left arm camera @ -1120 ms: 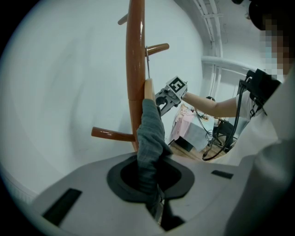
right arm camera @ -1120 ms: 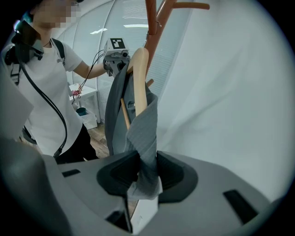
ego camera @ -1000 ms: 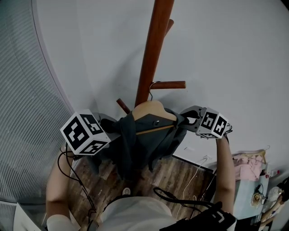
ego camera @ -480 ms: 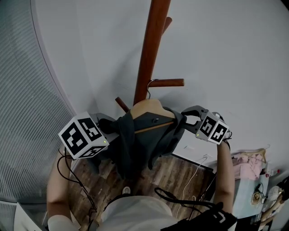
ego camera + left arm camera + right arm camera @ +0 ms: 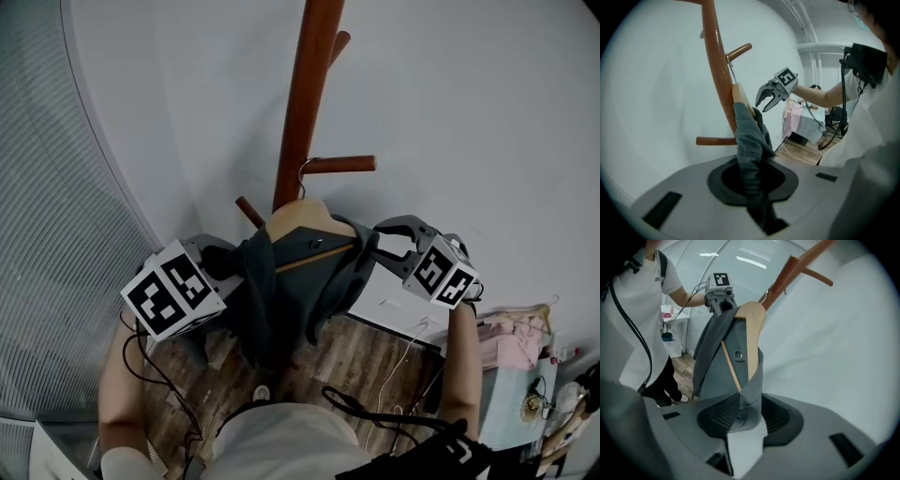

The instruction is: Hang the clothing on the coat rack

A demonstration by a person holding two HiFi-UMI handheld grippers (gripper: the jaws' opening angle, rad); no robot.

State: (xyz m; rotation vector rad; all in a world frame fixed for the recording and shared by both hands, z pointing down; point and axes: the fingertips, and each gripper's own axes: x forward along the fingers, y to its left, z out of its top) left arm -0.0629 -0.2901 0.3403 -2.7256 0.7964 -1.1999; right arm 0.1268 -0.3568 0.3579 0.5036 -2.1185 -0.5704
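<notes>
A grey garment (image 5: 291,281) hangs on a wooden hanger (image 5: 298,217). The hanger's metal hook (image 5: 305,169) sits over a side peg (image 5: 342,164) of the brown coat rack (image 5: 302,103). My left gripper (image 5: 223,261) grips the garment's left shoulder; the cloth (image 5: 749,140) runs down between its jaws, which are opening. My right gripper (image 5: 382,239) stands at the garment's right shoulder with its jaws spread. A fold of grey cloth with a white label (image 5: 745,427) lies loose between them. From the left gripper view, the right gripper (image 5: 765,101) shows open beside the hanger.
The rack stands close to a white wall (image 5: 487,112), with a ribbed panel (image 5: 56,281) at the left. A lower peg (image 5: 247,210) juts out behind the garment. Pink clothing (image 5: 516,342) lies on a small table at lower right. Cables (image 5: 394,375) trail over the wood floor.
The right gripper's jaws have spread wider and it has drawn back a little to the right. The hanger and garment have shifted slightly up and left along the peg.
</notes>
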